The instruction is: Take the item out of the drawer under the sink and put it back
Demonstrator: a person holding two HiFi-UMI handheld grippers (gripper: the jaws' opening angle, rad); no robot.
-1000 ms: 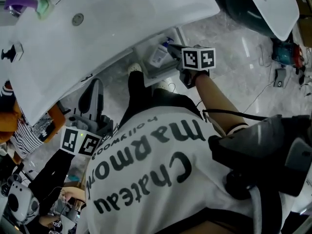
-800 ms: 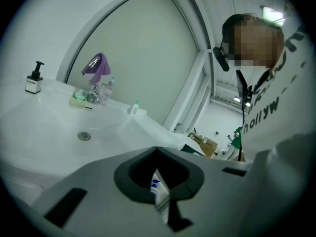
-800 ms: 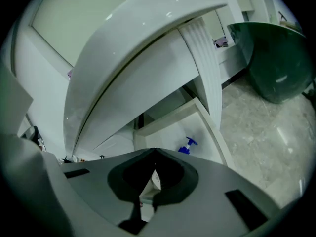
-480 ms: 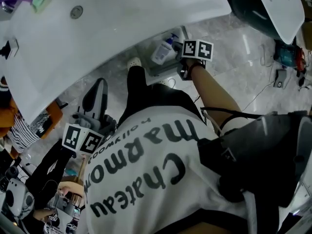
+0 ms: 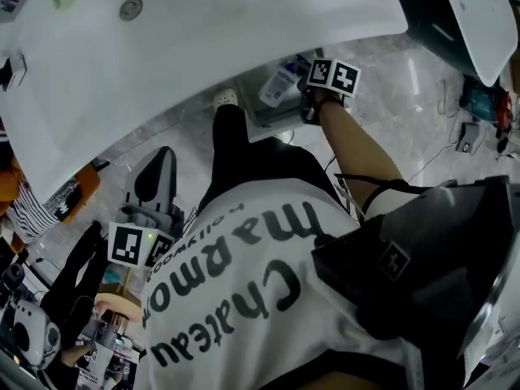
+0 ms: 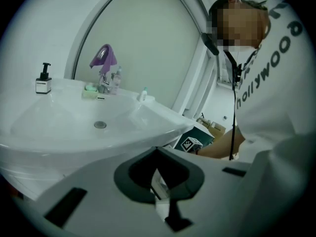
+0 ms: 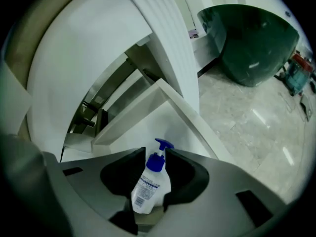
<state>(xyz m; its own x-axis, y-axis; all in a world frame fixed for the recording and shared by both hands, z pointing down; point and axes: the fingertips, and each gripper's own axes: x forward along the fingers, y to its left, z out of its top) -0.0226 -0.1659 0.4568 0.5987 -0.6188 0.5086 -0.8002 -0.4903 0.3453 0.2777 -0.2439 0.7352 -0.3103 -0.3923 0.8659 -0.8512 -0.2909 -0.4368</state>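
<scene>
A white pump bottle with a blue cap [image 7: 150,184] lies in the open white drawer [image 7: 168,100] under the sink [image 5: 203,31]. My right gripper [image 7: 155,152] reaches into that drawer with its jaws opening. The bottle's neck stands between them, with a thin gap on each side. In the head view the bottle [image 5: 280,84] lies in the drawer [image 5: 268,122], just left of the right gripper [image 5: 302,96]. My left gripper [image 5: 158,161] hangs low on the left beside the person's leg. Its jaws point up at the sink and nothing is in them [image 6: 158,152].
On the sink's rim [image 6: 74,127] stand a black-topped dispenser [image 6: 43,79], a purple-capped item [image 6: 104,58] and small toiletries. A dark green tub [image 7: 252,38] sits on the marble floor to the right. Cables and gear lie at the far right [image 5: 475,104].
The right gripper has reached further into the drawer with the bottle. The left gripper has sunk a little lower at the left.
</scene>
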